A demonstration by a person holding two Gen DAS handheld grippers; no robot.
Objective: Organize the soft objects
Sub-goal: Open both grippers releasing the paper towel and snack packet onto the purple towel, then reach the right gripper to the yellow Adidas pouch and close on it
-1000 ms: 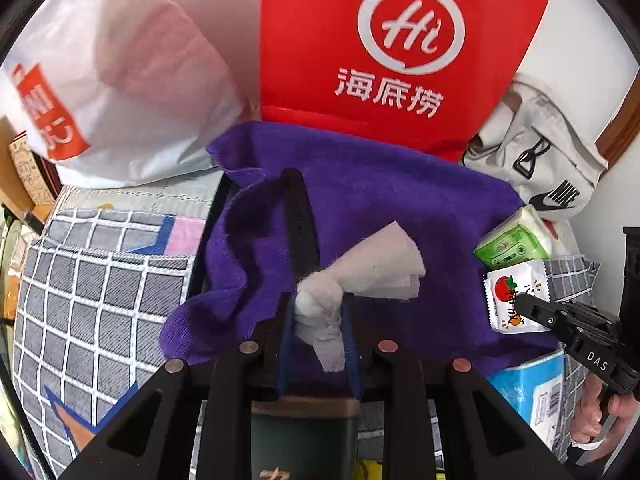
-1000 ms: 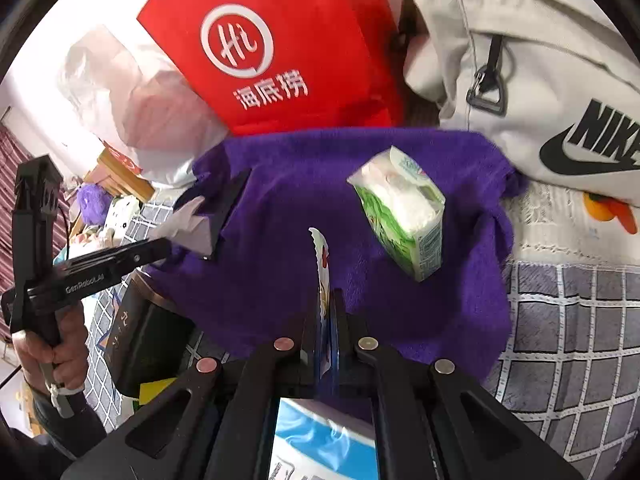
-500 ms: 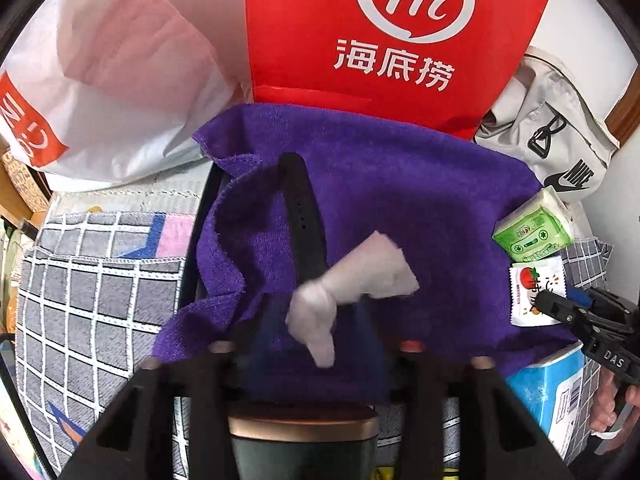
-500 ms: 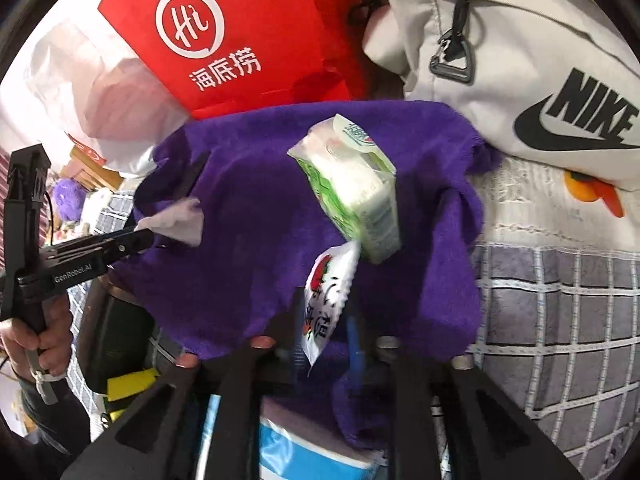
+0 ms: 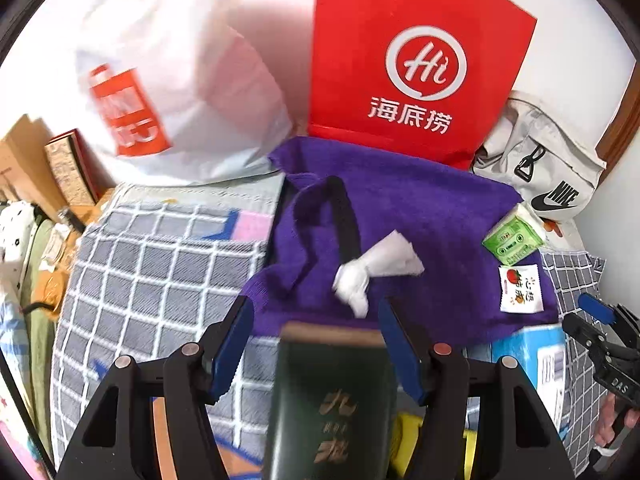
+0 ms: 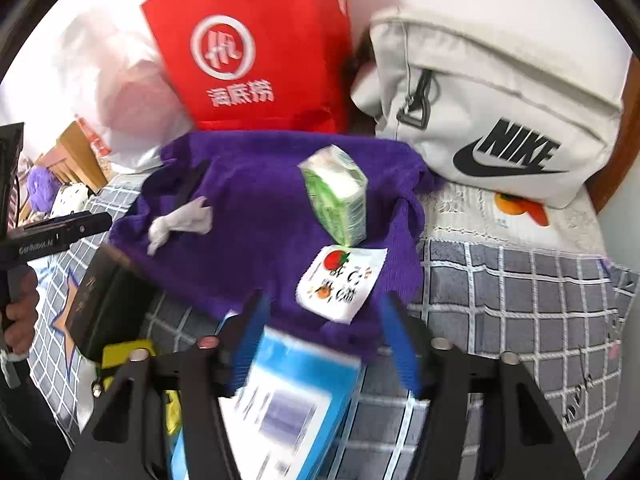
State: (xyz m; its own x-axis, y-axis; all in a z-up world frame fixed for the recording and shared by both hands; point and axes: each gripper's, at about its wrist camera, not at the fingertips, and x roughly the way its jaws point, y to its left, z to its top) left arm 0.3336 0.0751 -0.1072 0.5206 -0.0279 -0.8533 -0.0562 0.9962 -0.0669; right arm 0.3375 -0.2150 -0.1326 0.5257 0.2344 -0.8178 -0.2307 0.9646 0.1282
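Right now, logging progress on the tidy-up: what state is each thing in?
Left gripper: open, empty.
Right gripper: open, empty.
Tissue: crumpled, lying on towel.
Sachet: flat on towel.
Green pack: resting on towel.
Towel: spread, rumpled.

You have the towel spread on the checked bedcover. On the towel lie the crumpled tissue toward its left, the tissue pack toward its right, and the flat sachet just before that pack, perhaps touching it. Behind the towel stand the paper bag and the backpack.
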